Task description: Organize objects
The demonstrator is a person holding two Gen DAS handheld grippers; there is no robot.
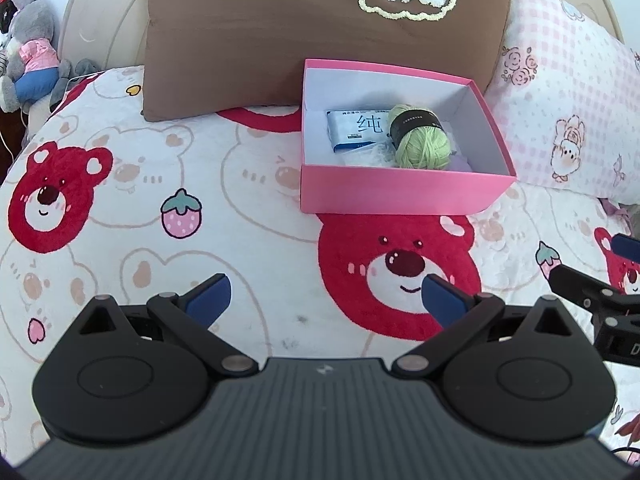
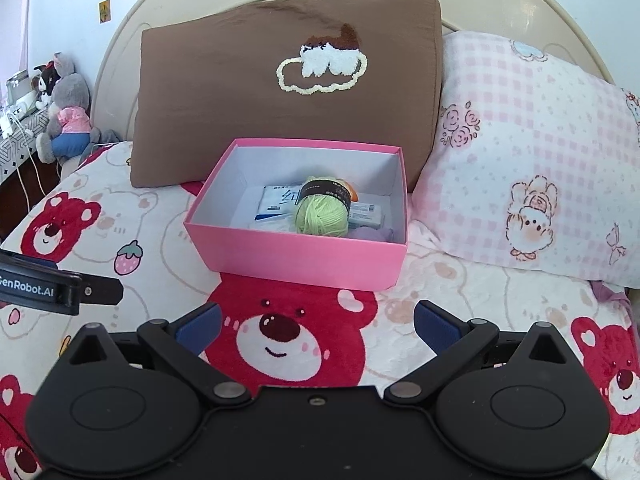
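Observation:
A pink box [image 1: 400, 192] [image 2: 292, 256] with a white inside stands open on the bear-print bedspread, in front of a brown pillow. Inside lie a green yarn ball [image 1: 420, 140] [image 2: 322, 216] with a black band, a blue-and-white packet [image 1: 352, 130] [image 2: 276, 200], a small carton [image 2: 366, 214] and something lilac [image 2: 372, 234]. My left gripper [image 1: 326, 300] hovers open and empty over the bedspread, short of the box. My right gripper [image 2: 318, 326] is likewise open and empty, just before the box's near wall. Each gripper shows at the edge of the other's view.
A brown pillow [image 1: 320, 32] [image 2: 288, 84] leans on the cream headboard behind the box. A pink checked pillow [image 1: 568, 92] [image 2: 532, 160] lies to the right. Plush toys [image 1: 28, 52] [image 2: 64, 112] sit at the far left by a bedside table with cables.

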